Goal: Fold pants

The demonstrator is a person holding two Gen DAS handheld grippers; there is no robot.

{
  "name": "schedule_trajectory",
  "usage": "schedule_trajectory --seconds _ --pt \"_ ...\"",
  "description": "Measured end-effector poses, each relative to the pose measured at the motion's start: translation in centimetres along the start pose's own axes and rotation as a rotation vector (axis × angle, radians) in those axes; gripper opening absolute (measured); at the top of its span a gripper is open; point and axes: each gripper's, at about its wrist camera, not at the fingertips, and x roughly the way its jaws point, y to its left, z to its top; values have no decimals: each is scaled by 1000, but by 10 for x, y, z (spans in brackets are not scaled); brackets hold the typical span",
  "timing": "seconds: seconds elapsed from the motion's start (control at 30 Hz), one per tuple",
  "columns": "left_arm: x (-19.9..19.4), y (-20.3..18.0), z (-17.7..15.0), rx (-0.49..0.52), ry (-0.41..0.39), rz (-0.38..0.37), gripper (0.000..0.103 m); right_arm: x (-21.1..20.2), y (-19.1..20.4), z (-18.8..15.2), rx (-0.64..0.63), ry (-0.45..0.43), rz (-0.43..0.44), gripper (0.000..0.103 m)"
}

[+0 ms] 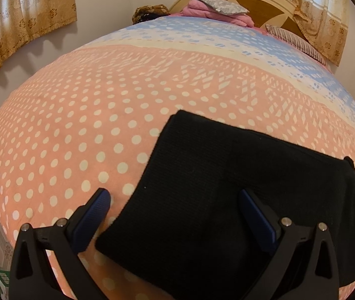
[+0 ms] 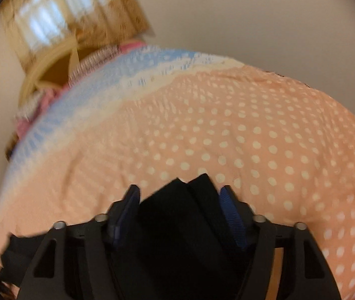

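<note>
The black pants point(image 1: 227, 187) lie folded on the pink polka-dot bedspread point(image 1: 77, 125). My left gripper point(image 1: 175, 197) is open above the pants' near left edge, its left finger over the bedspread and its right finger over the cloth, holding nothing. In the right wrist view my right gripper point(image 2: 178, 195) has a bunched fold of the black pants point(image 2: 182, 215) between its fingers, lifted off the bedspread point(image 2: 252, 137). More black cloth trails to the lower left point(image 2: 15, 252). That view is blurred by motion.
The bed has a cream and brown headboard point(image 1: 252, 2). Pink bedding and a grey patterned pillow point(image 1: 215, 5) lie at its head, with a striped pillow point(image 1: 295, 40) to the right. Gold curtains point(image 1: 27, 20) hang on the walls behind.
</note>
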Motion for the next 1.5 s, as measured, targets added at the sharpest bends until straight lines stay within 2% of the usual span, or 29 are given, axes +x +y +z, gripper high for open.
schedule_trajectory --seconds 0.1,0.13,0.17,0.23,0.33,0.43,0.5,0.57,0.6,0.67,0.73,0.8,0.87,0.9,0.97,1.03,1.1,1.2,1.27,1.33,1.4,1.5 --pt "1 0 1 -2 2 4 103 9 -2 -2 -15 10 18 34" --pt "2 -1 1 -6 4 6 103 7 -2 -2 -33 11 15 22" --pt "3 -1 2 -8 6 8 103 4 -2 -2 -35 9 18 17" --pt "4 -2 4 -13 10 12 103 -3 -4 -5 -10 -15 40 14" --pt "6 -1 7 -18 18 11 103 -22 -3 -7 14 -108 22 13" --pt "5 -2 7 -26 20 12 103 -26 -11 -2 77 -157 -55 13" --pt "5 -2 7 -24 15 11 103 -12 -20 -1 122 -125 -99 13" --pt "4 -2 6 -23 4 10 103 11 -31 -5 171 -54 -84 14" --pt "4 -2 5 -20 2 12 103 12 -35 -7 189 -70 -65 15" --pt "1 -2 4 -21 8 8 103 5 -40 -5 217 -65 -35 32" --pt "-3 1 5 -28 16 -2 103 -5 -47 -5 261 -28 -40 44" --pt "-9 0 7 -30 16 -2 103 -31 -48 -12 300 -99 -78 45" --pt "-19 -6 8 -17 -15 -15 102 -57 -28 -19 229 -185 -117 45" --pt "-25 -10 8 -6 -38 -21 102 -67 -12 -21 169 -211 -94 45" --pt "-41 -23 11 35 -105 -24 102 -74 25 -25 54 -200 31 44" --pt "-54 -36 13 76 -149 -56 102 -69 71 -29 -59 -133 188 44" --pt "-64 -55 12 140 -159 -142 102 -55 121 -35 -174 -52 314 44" --pt "-69 -81 5 232 -143 -214 102 -34 191 -51 -344 36 422 44" --pt "-70 -99 -7 295 -113 -284 102 -21 228 -66 -451 89 458 43" --pt "-73 -113 -18 333 -90 -343 102 -9 255 -80 -537 131 454 43" --pt "-75 -123 -30 369 -66 -417 102 2 270 -94 -579 191 463 43" --pt "-74 -139 -48 421 -31 -444 102 5 275 -109 -612 241 486 43"
